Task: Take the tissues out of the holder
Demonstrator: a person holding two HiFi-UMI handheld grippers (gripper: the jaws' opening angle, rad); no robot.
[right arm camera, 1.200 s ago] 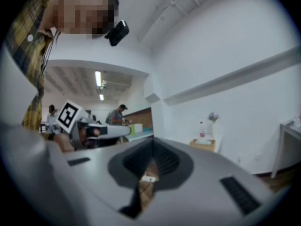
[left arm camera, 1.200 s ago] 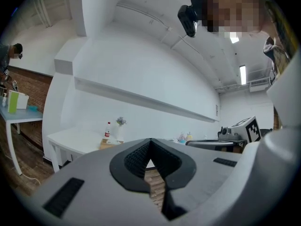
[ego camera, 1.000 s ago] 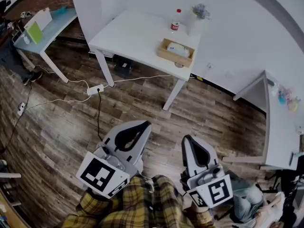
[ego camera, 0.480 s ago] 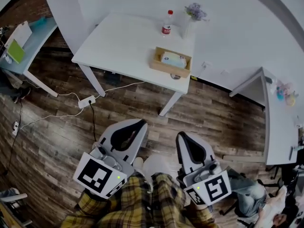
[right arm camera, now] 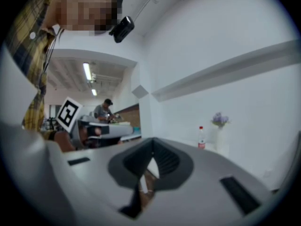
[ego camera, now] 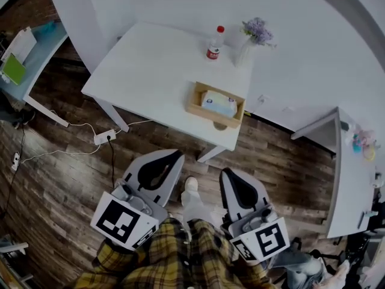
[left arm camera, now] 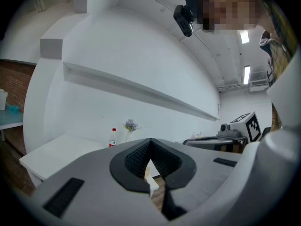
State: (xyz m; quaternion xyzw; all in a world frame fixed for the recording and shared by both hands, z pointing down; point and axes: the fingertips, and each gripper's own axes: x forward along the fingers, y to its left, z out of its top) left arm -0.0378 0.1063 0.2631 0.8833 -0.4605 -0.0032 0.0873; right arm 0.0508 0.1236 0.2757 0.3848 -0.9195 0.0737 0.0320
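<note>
A wooden holder (ego camera: 198, 95) stands near the front right corner of a white table (ego camera: 150, 59). A pale blue pack of tissues (ego camera: 218, 103) lies inside it. My left gripper (ego camera: 176, 156) and right gripper (ego camera: 226, 173) hang over the wooden floor, short of the table's front edge and apart from the holder. Both are shut with nothing between the jaws. In the left gripper view the left gripper (left arm camera: 150, 143) points toward the table, and a sliver of the holder shows through the gap behind the tips. The right gripper (right arm camera: 152, 155) also faces the table.
A bottle with a red cap (ego camera: 213, 44) and a vase of purple flowers (ego camera: 252, 38) stand at the table's far edge. A power strip with cables (ego camera: 102, 138) lies on the floor at left. Other desks stand at far left (ego camera: 24, 47) and right (ego camera: 355, 179).
The table and the holder have come closer and lower in the head view as the person walked toward them. Both grippers stayed shut and empty in front of the body.
</note>
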